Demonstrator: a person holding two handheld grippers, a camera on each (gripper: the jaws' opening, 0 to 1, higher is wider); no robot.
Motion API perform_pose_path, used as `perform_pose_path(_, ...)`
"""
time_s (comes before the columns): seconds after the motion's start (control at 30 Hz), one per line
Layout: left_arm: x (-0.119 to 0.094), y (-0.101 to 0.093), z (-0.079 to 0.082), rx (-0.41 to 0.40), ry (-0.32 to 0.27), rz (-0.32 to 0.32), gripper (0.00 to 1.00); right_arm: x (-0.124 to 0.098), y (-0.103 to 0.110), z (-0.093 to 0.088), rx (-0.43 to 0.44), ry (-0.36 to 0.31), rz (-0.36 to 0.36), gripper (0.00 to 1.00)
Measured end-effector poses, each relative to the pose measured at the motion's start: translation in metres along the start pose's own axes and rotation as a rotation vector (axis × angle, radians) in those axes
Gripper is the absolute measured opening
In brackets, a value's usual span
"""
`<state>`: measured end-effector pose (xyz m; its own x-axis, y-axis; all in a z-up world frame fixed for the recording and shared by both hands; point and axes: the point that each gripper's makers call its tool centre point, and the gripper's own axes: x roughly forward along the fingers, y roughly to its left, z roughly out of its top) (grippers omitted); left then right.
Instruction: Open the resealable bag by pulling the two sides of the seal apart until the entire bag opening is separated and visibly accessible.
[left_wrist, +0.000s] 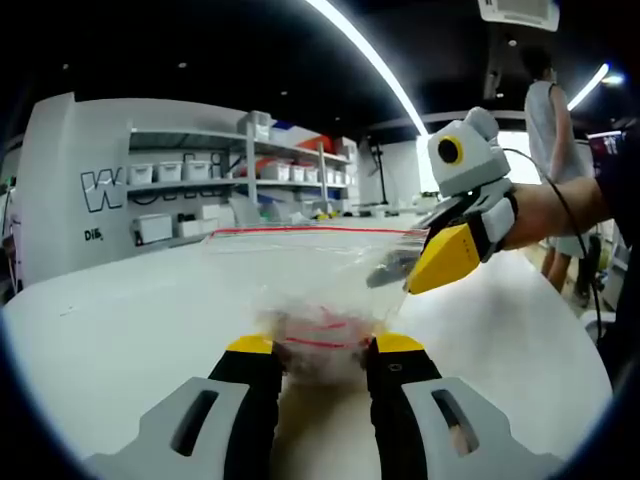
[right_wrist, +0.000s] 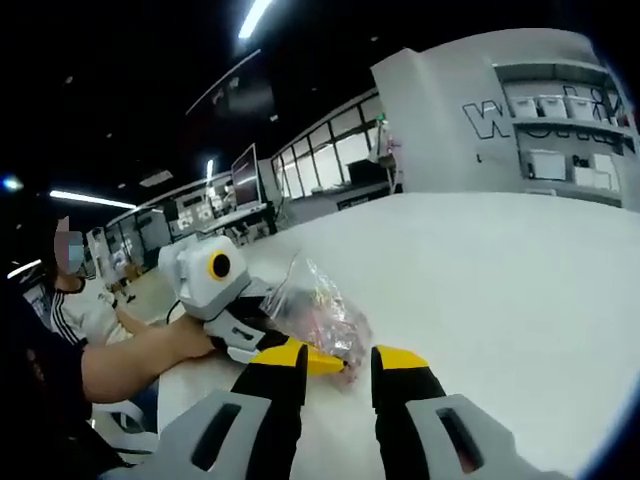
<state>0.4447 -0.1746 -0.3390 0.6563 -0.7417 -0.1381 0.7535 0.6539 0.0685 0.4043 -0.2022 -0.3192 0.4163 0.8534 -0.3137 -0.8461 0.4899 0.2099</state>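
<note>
The room is a large hall with a dark ceiling crossed by long white strip lights (left_wrist: 372, 57), white wall shelving (left_wrist: 240, 170) carrying pale storage boxes, and a row of windows (right_wrist: 320, 160) in the right gripper view. A broad, plain white surface (left_wrist: 120, 330) carries the work. A person in a pale sleeveless top (left_wrist: 550, 110) stands in the background. The clear resealable plastic bag with a red seal line (left_wrist: 310, 275) is held above the surface between the two tools, its contents blurred. The left tongs (left_wrist: 325, 345) are clamped on the bag's lower part. The right tongs (left_wrist: 405, 270), yellow-tipped, are clamped on the bag's upper right edge.
</note>
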Motion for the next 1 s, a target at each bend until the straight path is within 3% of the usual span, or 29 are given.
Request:
perform_pose_path(0.47, -0.001, -0.006, -0.001, 0.003, 0.0, -0.002, 0.33, -0.004, 0.004, 0.003, -0.095, 0.007, -0.007, 0.23)
perform_pose_path(1.0, -0.001, -0.01, -0.001, 0.005, 0.001, -0.006, 0.33, -0.008, 0.009, 0.008, -0.126, -0.001, 0.001, 0.24)
